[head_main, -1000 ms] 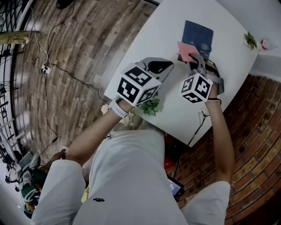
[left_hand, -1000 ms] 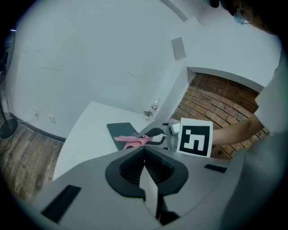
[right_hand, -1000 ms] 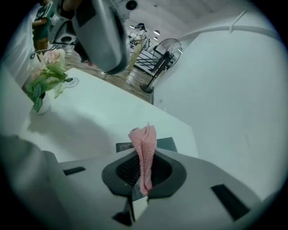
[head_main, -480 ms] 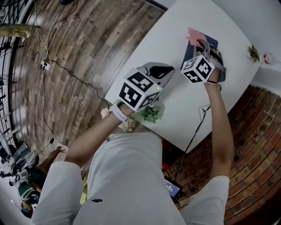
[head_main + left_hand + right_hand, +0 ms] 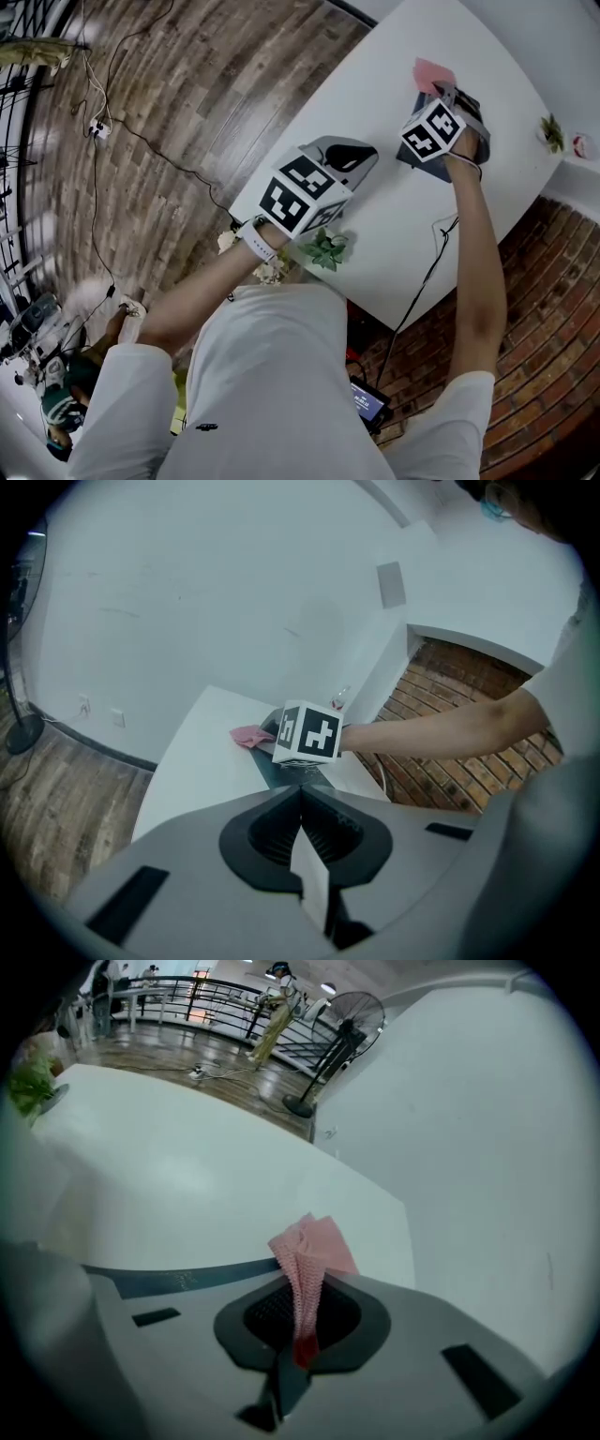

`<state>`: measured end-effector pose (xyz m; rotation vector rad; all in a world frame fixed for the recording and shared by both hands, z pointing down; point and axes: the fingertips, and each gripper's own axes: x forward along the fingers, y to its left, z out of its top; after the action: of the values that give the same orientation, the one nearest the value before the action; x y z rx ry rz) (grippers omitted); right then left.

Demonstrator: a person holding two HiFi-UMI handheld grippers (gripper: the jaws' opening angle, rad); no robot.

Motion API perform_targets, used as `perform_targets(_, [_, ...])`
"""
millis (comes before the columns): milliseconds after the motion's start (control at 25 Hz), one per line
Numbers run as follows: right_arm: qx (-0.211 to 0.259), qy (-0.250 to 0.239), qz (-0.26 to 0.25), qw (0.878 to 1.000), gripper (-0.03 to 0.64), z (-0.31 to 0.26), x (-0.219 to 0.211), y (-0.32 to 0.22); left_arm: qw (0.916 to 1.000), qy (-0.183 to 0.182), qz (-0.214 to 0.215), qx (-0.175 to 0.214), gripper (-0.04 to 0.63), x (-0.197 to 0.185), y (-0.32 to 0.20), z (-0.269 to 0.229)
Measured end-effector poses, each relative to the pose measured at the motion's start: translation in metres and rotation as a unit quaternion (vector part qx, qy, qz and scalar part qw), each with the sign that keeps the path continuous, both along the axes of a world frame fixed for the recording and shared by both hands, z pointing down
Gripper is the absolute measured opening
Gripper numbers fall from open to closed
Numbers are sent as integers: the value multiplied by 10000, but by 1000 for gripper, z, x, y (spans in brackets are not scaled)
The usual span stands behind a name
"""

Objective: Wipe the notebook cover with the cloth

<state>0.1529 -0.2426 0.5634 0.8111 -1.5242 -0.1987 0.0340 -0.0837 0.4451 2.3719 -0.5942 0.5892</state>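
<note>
Bench entry, wipe task.

You are holding the right gripper [image 5: 439, 94] out over the far part of the white bench [image 5: 375, 84], with its jaws clamped together on a pink cloth [image 5: 431, 73]. In the right gripper view the cloth [image 5: 309, 1246] is standing bunched between the jaws, and its free end is fanning out ahead of the tips.

The dark blue notebook [image 5: 411, 157] is lying flat on the bench directly under that gripper, with only parts of it showing past the gripper body. The cloth's free end is reaching past the notebook's far edge. You cannot tell from these views whether cloth and cover are touching.

You are holding the left gripper [image 5: 349, 155] nearer to you, apart from the notebook, with its jaws pressed together and nothing between them.

A small green plant [image 5: 325, 249] is sitting at the near bench edge, just beside your left wrist.
</note>
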Motion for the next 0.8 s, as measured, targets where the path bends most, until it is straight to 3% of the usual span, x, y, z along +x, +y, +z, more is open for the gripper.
perform_targets(240, [-750, -112, 20, 9971, -2, 5, -3, 0, 10000, 49, -5, -81, 20, -3, -1, 2])
perform_targets(520, [-788, 512, -328, 9950, -2, 9, -7, 11, 9999, 40, 39, -113, 20, 0, 9, 7])
perform_targets(800, [-859, 381, -396, 9948, -2, 8, -13, 34, 9999, -21, 109, -76, 19, -2, 15, 6])
